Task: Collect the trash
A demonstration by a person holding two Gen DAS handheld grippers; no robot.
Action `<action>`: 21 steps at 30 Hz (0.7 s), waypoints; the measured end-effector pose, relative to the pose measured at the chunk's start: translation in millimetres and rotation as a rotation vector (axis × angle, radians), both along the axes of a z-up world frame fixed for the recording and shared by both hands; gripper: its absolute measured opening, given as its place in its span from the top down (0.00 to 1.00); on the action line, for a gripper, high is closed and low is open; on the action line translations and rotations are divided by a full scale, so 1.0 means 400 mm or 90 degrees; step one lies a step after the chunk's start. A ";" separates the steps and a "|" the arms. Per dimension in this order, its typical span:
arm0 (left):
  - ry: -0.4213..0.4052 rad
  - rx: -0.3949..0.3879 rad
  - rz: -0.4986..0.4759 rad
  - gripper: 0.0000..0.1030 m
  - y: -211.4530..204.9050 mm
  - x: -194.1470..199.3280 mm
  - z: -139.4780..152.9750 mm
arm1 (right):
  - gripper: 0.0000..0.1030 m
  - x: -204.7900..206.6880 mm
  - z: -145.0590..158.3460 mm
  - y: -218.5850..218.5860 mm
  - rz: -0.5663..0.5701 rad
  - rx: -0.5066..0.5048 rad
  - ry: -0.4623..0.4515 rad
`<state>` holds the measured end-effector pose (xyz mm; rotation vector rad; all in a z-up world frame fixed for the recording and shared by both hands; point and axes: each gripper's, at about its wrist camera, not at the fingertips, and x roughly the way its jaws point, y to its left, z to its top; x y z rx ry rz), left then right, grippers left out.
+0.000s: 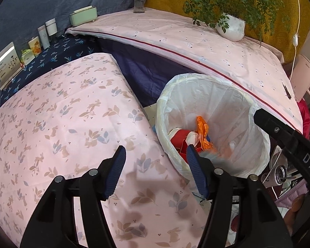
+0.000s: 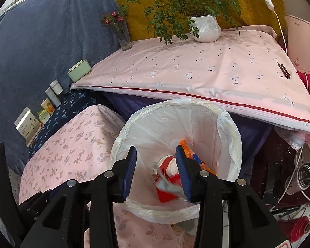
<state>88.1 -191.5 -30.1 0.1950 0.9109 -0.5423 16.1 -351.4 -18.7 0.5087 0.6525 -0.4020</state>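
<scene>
A: What's on the far left?

B: A row of small boxes and jars [image 1: 41, 39] on a dark blue flowered cloth against the grey-blue backdrop, then a pale green box [image 1: 83, 16]. Nearer, a pink cloth with rabbits [image 1: 57, 124] covers a low surface.

A: And the grippers?

B: The left gripper [image 1: 155, 159] hangs over the right edge of that rabbit cloth, jaws spread with nothing between them. The right gripper [image 2: 156, 161] sits directly above the bin, jaws parted too and not pinching anything. A blurred bit of paper shows below its right finger; I can't tell if it touches.

A: Where's the trash?

B: In the white-lined bin [image 2: 233, 136], just right of the rabbit cloth: a red and white cup [image 2: 167, 167], an orange wrapper [image 2: 186, 148] and red card at the bottom.

A: Anything crowding the bin?

B: The far table's pink cloth [image 2: 196, 70] overhangs its far rim. On it stand a glass vase of flowers [image 2: 123, 35] and a white potted plant [image 2: 206, 29]. To the right, a white appliance [image 2: 301, 41], cables and metal clutter.
</scene>
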 end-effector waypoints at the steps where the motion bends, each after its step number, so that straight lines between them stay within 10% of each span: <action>1: 0.000 -0.001 0.001 0.44 0.002 0.000 0.001 | 0.62 0.000 0.003 0.004 0.003 -0.003 0.001; 21: -0.025 -0.016 0.047 0.25 0.090 -0.024 0.021 | 0.38 -0.056 0.028 0.067 -0.004 -0.066 0.040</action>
